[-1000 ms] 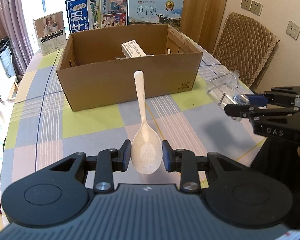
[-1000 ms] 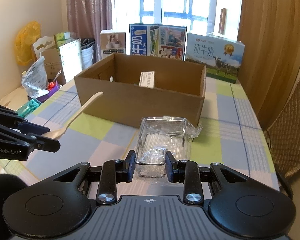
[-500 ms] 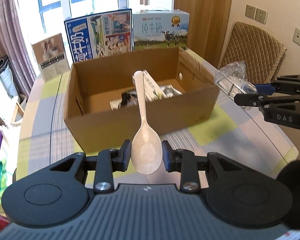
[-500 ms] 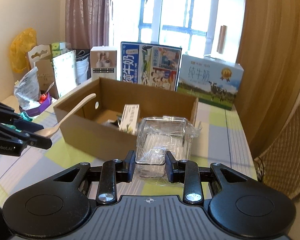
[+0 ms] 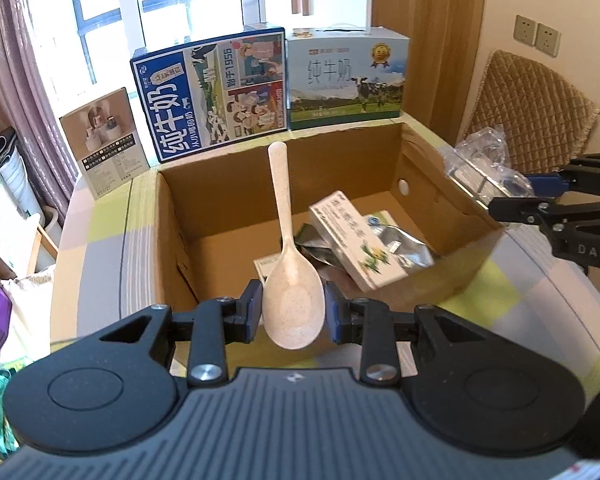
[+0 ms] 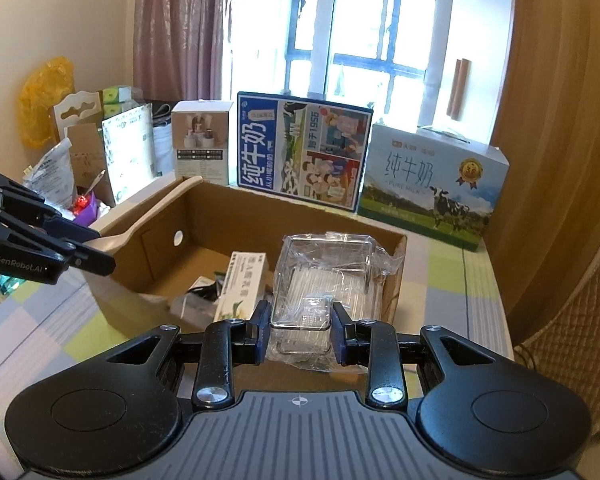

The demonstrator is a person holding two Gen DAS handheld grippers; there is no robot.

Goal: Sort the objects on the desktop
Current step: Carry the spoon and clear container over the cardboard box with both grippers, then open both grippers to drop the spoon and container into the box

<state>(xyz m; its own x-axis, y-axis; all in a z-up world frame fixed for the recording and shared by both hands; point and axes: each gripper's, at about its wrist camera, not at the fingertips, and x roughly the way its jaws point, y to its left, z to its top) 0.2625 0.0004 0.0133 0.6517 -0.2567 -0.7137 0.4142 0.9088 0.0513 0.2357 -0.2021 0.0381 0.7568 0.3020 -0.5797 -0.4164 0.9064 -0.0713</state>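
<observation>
Spoon (image 5: pixel 291 280) in my left hand-held gripper (image 5: pixel 293 315), pinched across the bowl by both fingers, handle pointing forward and up. It hangs above the near part of the open cardboard box (image 5: pixel 172 216), clear of the walls. I judge the bowl grip was chosen because it is the widest part and seats flat between the pads; the long handle leads into the box.

Wrapped clear container (image 6: pixel 324 276) with a wire frame in my right hand-held gripper (image 6: pixel 300 330), clamped on its near end, film crinkled around it. It sits over the box's near right corner, rim just beneath it in the right view. From the left view it shows at the right wall (image 5: pixel 484 172).

Already in the box: a white-and-green carton (image 5: pixel 356 240) lying tilted over a silver foil pouch (image 5: pixel 404 246), plus a smaller pack partly hidden behind the spoon.

Both loads carried side by side, apart from each other, so either could drop without hitting the other, in my view. Risk: spoon handle landing on the tilted carton.

Beyond the box: two milk cartons (image 5: pixel 220 96) upright on the checked bench (image 5: pixel 100 264).
</observation>
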